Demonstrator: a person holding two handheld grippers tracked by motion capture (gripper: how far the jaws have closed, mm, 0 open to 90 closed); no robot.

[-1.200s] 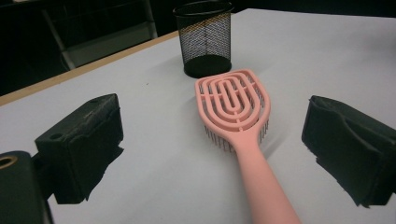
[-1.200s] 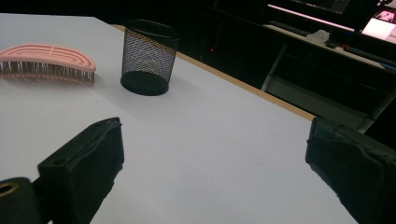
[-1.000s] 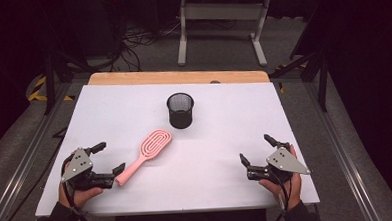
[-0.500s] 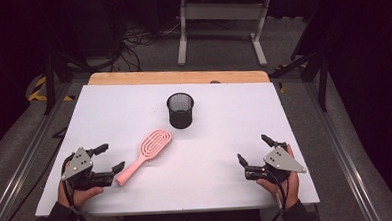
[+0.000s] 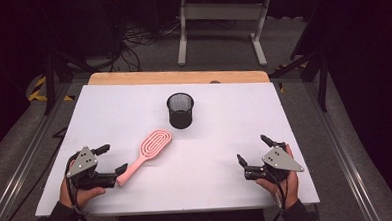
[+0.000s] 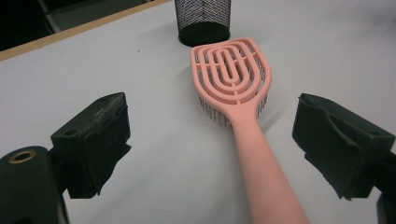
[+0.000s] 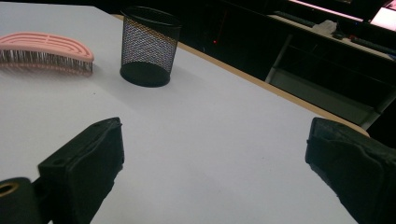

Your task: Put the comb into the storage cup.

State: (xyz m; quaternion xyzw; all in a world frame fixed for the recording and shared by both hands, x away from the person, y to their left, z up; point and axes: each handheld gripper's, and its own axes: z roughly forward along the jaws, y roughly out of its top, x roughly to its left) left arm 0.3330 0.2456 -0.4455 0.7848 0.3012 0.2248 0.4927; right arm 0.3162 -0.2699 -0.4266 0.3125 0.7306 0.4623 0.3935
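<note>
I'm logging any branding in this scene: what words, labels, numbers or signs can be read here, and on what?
None can be read: the pink hairbrush, the black mesh cup, the white table and the grey plates on the grippers bear no legible text. The yellow-black floor tape is striped marking only.

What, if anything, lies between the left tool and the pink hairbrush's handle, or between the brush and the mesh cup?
Nothing visible. The left tool is open with the pink hairbrush handle already between its jaws, untouched. Bare white table separates the brush from the mesh cup.
</note>
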